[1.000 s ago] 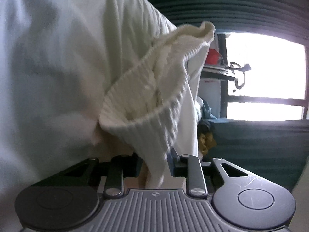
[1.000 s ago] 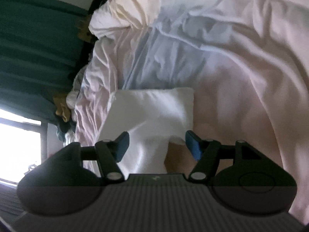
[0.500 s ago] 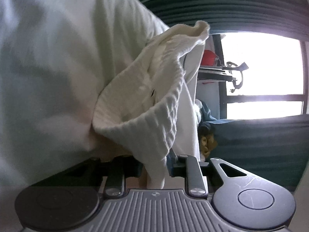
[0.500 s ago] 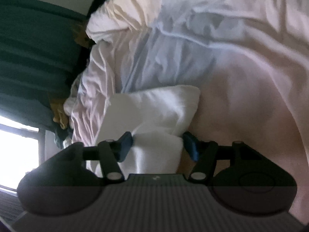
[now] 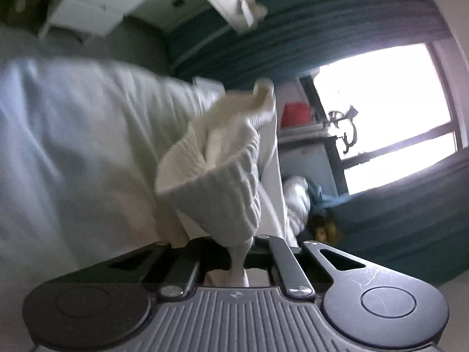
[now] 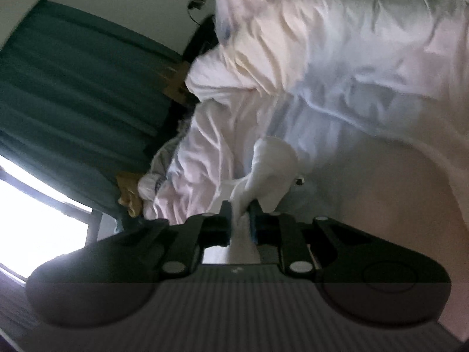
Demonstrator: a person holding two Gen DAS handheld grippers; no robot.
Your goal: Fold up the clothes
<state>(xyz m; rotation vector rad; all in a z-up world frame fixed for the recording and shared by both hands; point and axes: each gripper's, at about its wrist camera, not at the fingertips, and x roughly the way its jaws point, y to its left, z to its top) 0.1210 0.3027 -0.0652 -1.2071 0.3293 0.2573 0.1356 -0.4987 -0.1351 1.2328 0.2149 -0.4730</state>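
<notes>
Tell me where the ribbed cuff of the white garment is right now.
In the left wrist view the ribbed cuff hangs at centre, just above the left gripper, which is shut on the white garment, left of the bright window.

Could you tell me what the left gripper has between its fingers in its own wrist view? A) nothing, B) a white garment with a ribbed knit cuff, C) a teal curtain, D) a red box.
B: the left gripper is shut on a bunched piece of the white garment with a ribbed knit cuff, which rises straight from its fingers.
</notes>
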